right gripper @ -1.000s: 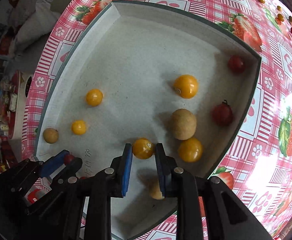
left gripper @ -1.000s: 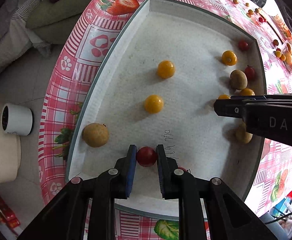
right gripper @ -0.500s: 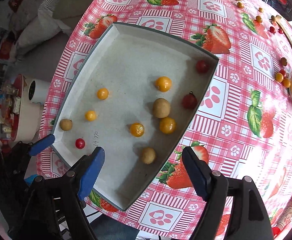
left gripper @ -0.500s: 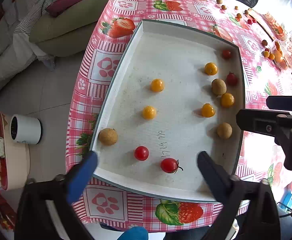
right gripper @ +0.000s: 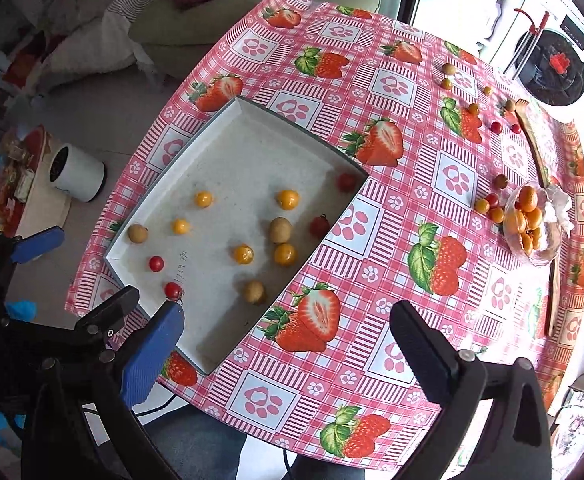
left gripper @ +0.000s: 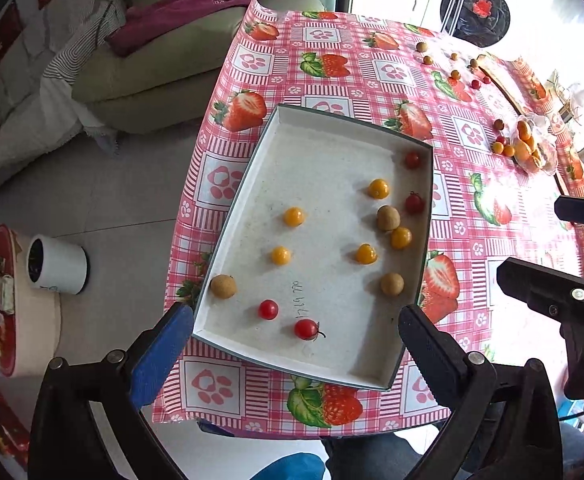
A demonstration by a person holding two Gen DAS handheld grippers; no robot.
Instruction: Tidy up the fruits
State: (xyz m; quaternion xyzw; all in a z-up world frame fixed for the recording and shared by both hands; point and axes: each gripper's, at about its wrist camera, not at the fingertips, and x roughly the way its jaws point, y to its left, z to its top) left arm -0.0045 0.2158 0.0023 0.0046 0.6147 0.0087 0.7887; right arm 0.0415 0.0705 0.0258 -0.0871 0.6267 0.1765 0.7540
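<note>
both grippers, left gripper (left gripper: pixel 296 340) and right gripper (right gripper: pixel 288 340), hang released and empty above the table. loose fruit (right gripper: pixel 492 204) lies far right beside the bowl (right gripper: pixel 532 236), well apart from the tray (right gripper: pixel 228 128); the right gripper is nearer.

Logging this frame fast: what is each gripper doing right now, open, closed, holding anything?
Left gripper: open, jaws wide apart, holding nothing.
Right gripper: open, jaws wide apart, holding nothing.

Shallow white tray (left gripper: pixel 252 184), grey-rimmed, holding twelve loose fruits: five yellow cherry tomatoes (left gripper: pixel 378 188), four red cherry tomatoes (left gripper: pixel 268 309), three brown longans (left gripper: pixel 223 286). Reds at 6 and 1 o'clock.
</note>
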